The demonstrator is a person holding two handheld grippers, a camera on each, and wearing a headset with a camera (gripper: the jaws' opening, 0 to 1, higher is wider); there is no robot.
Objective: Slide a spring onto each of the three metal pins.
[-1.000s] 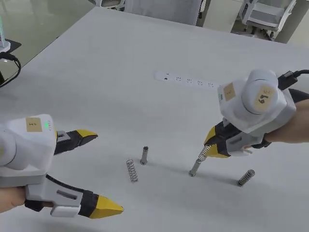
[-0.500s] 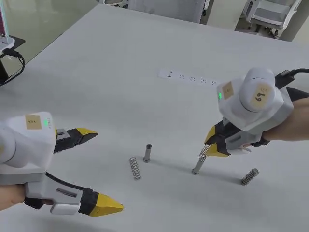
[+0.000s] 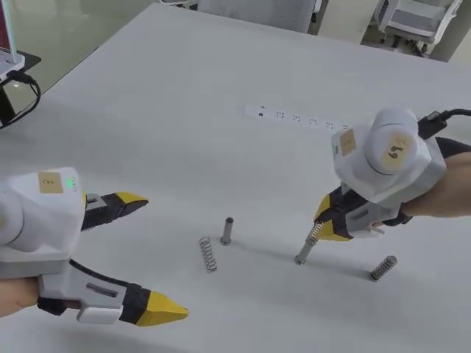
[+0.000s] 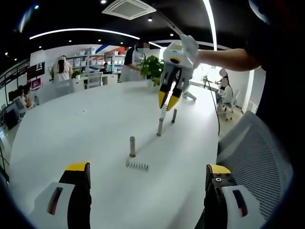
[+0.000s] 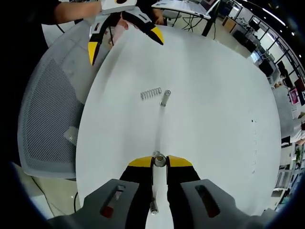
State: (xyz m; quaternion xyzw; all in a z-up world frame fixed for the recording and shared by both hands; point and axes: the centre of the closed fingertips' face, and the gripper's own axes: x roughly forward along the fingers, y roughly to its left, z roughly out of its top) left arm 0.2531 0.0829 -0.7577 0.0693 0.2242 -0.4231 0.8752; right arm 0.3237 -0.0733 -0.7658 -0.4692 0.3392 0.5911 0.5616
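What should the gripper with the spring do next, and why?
Probably slide the spring further down, then let go: the right gripper is shut on the spring, which sits only on the top of the pin, leaving its lower part bare.

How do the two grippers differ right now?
The left gripper is open and holds nothing; the right gripper is shut on a spring. The left gripper hovers apart from the bare pin; the right gripper holds its spring at the top of the middle pin. Both have yellow-tipped jaws.

Loose spring (image 3: 208, 254) beside bare upright pin (image 3: 227, 230)
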